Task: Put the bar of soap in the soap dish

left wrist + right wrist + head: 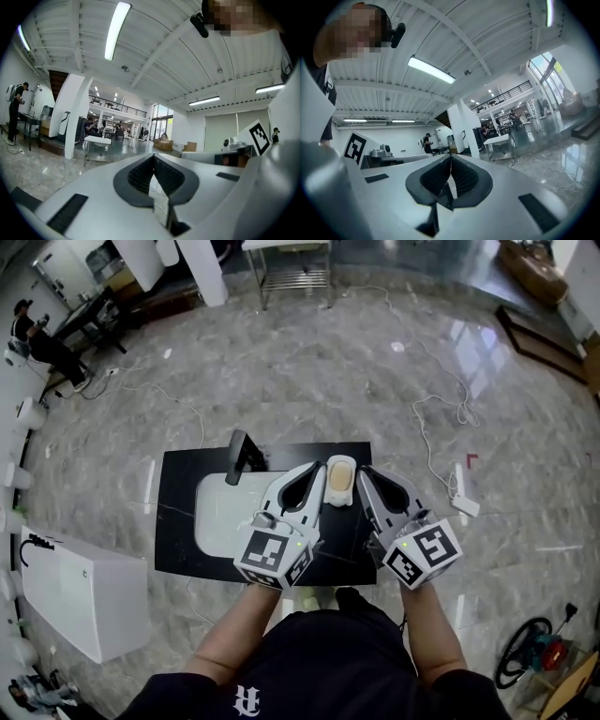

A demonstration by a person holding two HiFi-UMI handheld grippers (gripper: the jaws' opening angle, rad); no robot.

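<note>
Since the soap bar (341,478) already lies inside the soap dish (339,503), task looks done from here. Nothing left that I can see except backing off.

Location: dish sits toward the back of the black counter (178,512), just right of the white sink basin (223,514) and right of the black faucet (246,454). In head view it shows betw the two gripper tips, but neither touches it. Both grippers point level, and the gripper views show only room + ceiling past the jaws, no counter.

Tools:
- left gripper (317,471): jaws fully together, ribbed pads (140,176) meet at the tip, nothing betw them.
- right gripper (366,474): same, jaws closed tip to tip, empty.

Soap: pale beige oblong w/ rounded corners, lying flat, long axis along the dish, approx centred. White dish rim visible round it, so dish is a bit bigger than the bar. No obvious tilt or overhang. Can't tell at this res whether the bar sits flush on the dish floor or rides on ribs.

Judgement: placement ok, bar looks stable, low risk of it sliding out unless the counter gets bumped.
</note>
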